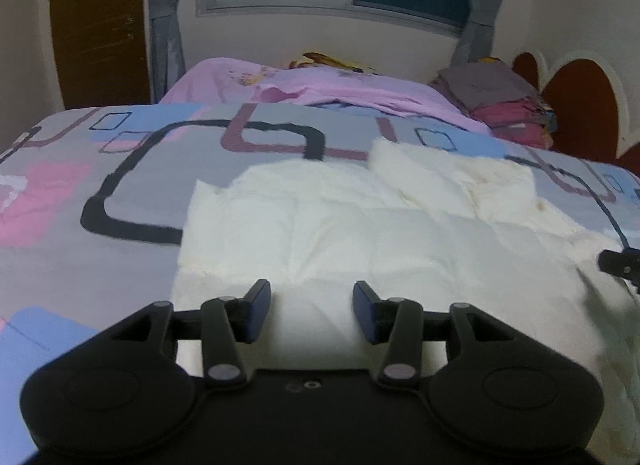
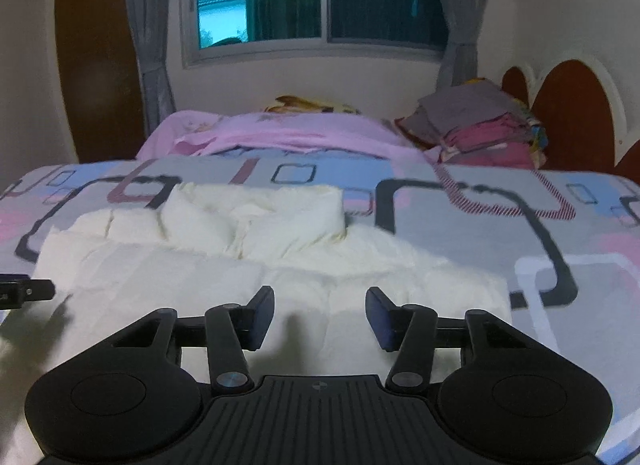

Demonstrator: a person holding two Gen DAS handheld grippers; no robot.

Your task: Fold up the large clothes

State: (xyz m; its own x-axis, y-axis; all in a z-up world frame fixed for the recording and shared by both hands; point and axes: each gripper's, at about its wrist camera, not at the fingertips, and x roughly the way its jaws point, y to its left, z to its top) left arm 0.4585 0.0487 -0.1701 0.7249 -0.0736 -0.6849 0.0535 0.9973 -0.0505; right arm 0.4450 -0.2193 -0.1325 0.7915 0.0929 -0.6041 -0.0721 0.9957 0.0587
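2 grippers, left gripper [image 1: 312, 311] and right gripper [image 2: 320, 317], hang wide apart and empty over the white padded garment [image 1: 360, 233] lying partly folded on my patterned bedspread [image 1: 100, 185]; next I'd pinch its near hem for another fold

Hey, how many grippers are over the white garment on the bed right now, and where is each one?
2. The left gripper hangs open over the white garment's near edge on its left part; the right gripper hangs open over its right part.
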